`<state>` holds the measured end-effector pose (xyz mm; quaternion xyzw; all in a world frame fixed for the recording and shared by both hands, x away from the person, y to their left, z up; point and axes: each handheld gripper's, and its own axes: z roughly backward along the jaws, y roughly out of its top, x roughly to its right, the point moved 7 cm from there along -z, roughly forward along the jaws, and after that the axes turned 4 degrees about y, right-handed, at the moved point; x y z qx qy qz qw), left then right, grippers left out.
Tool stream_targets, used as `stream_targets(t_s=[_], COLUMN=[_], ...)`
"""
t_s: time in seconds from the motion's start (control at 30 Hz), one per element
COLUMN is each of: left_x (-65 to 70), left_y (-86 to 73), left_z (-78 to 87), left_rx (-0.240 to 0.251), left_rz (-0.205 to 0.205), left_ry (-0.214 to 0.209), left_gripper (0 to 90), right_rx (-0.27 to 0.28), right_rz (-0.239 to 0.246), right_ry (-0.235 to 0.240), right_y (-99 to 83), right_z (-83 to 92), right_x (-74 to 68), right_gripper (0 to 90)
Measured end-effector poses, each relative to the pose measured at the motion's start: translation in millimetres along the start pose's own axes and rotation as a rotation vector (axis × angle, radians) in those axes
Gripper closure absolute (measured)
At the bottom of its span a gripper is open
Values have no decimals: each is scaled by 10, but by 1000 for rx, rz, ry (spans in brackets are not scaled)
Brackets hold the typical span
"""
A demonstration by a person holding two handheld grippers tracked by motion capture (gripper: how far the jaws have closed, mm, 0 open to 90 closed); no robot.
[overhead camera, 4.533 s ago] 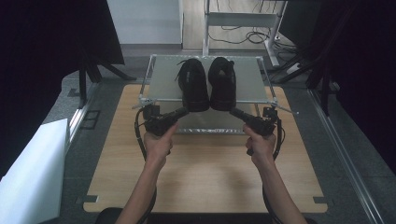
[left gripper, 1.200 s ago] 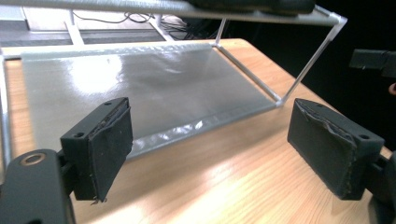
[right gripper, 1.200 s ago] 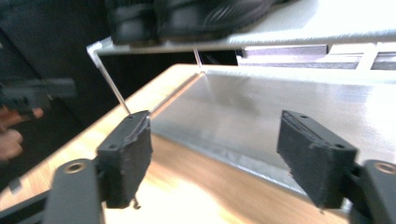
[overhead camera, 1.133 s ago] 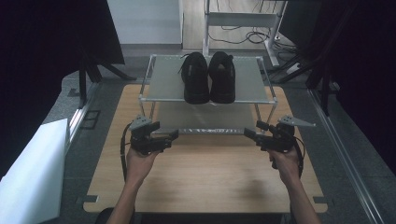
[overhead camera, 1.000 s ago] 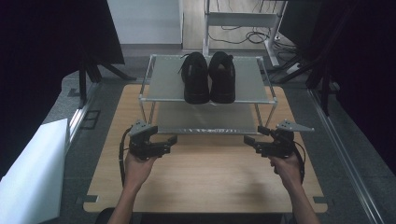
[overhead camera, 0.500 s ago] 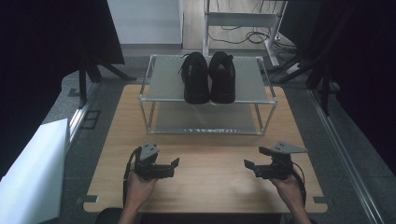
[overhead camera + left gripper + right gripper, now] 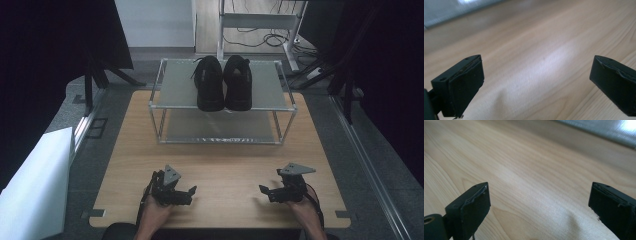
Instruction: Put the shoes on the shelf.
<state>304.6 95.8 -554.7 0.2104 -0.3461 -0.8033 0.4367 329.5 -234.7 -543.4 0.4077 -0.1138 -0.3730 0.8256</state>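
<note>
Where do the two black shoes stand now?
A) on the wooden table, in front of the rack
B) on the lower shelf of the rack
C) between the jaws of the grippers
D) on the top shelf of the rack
D: the shoes stand side by side on the top shelf of the rack.

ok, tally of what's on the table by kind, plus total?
Black shoes: 2, left one and right one, side by side on the rack's top shelf
Metal two-shelf rack: 1
Handheld grippers: 2, left gripper and right gripper, both with jaws apart, holding nothing
Total: 5
</note>
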Motion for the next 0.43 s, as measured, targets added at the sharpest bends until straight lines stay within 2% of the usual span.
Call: stream_targets(t_s=[0.13,0.2,0.27,0.43], left_x=[15,28,41,32], left_y=[-89,-102,-120,-116], left_z=[-78,-96,-118,-124], left_rx=[-52,-62,-78,-79], left_rz=[-33,-44,-55,-52], left_ry=[19,22,25,30], left_gripper=[0,0,0,0], right_rx=[-64,-78,-125,-117], right_rz=[51,54,67,66], right_ry=[-8,-7,-10,-14], right_y=[-109,-130,-191,-196], right_z=[-107,-123,-170,-186], right_x=[-19,-23,-27,-30], right_gripper=[0,0,0,0])
